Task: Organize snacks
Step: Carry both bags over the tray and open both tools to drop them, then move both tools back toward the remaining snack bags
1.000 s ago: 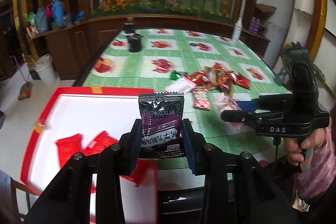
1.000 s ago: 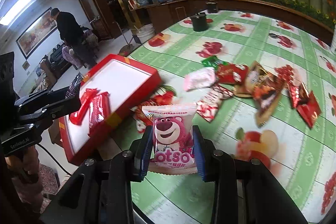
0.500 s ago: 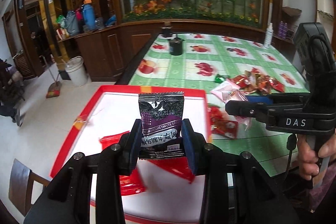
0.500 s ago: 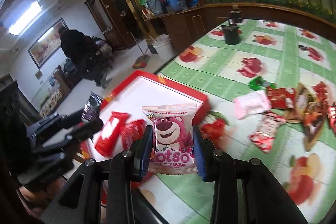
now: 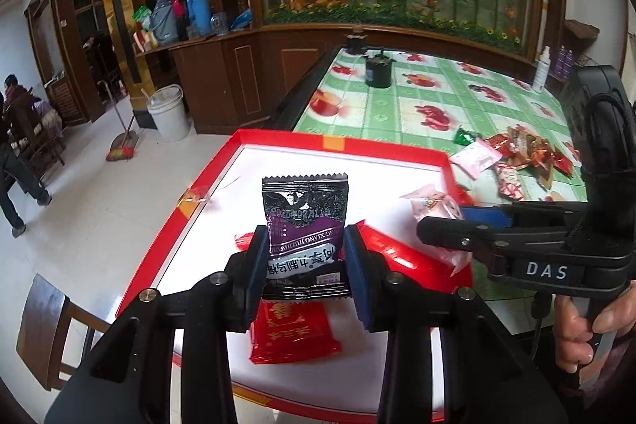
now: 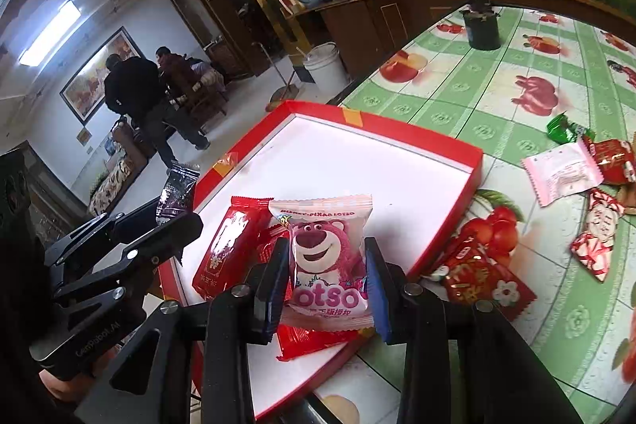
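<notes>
1. The left gripper [image 5: 305, 261] is clenched on a glossy black-and-purple packet [image 5: 305, 221], crimp-edged, above the red tray [image 5: 338, 142].
2. The right gripper [image 6: 326, 283] clamps a pink bear packet [image 6: 324, 261] over shiny red packets [image 6: 228, 245] at the tray's 6 o'clock.
3. Loose snacks [image 6: 562, 173], partly blurred, lie at 3 o'clock on the green tablecloth [image 6: 457, 98].

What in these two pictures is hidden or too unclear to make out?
- Red packets in the red tray, left wrist view: the left gripper and its dark purple packet cover part of them, so no sure count.
- Pink bear packet, right wrist view: the lower edge sits behind the right gripper.
- Snack pile on the table, left wrist view: too small to tell the packets apart.
</notes>
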`<state>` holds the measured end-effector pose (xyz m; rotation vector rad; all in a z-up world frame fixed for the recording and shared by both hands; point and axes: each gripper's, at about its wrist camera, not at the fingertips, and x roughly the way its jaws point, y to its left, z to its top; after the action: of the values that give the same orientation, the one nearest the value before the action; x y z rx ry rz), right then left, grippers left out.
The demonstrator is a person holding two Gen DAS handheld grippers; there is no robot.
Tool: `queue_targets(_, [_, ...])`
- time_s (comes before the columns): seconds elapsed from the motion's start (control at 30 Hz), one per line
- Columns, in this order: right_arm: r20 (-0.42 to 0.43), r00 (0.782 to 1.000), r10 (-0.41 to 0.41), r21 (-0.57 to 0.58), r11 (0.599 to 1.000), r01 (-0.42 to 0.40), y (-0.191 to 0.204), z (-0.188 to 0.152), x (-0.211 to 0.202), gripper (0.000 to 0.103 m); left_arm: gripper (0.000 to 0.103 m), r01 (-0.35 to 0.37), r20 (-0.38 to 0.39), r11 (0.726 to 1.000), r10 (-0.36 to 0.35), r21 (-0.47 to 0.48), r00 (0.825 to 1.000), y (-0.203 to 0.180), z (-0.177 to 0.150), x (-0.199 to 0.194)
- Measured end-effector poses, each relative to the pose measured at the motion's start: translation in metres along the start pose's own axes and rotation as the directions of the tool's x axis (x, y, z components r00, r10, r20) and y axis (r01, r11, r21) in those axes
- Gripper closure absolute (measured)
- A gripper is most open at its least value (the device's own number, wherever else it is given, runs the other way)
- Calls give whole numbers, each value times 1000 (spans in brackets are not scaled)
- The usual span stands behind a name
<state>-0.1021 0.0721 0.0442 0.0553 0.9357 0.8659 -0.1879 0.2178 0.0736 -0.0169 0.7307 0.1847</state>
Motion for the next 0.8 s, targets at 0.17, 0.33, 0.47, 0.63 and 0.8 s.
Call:
queue_targets(0.17, [-1, 1000, 5, 2, 1000, -5, 1, 3, 7, 66, 68, -11, -18, 1000, 11, -22, 1000, 11, -4, 6])
queue_targets(0.33, [0, 1000, 14, 2, 1000, -14, 5, 7, 12, 67, 67, -32, -36, 999, 30, -37, 999, 19, -5, 12])
queue_targets(0.47, [0, 999, 41, 14, 999, -41, 4, 10, 14, 63, 58, -51, -46, 997, 49, -59, 998, 25, -6, 13])
queue_targets(0.63, [52, 998, 19, 16, 1000, -20, -7, 15, -3, 62, 32, -73, -22, 993, 71, -92, 997, 28, -2, 8])
queue_targets(0.8, [122, 992, -39, 66, 997, 31, -45, 23, -32, 59, 30, -58, -6, 997, 58, -58, 998, 9, 5, 4])
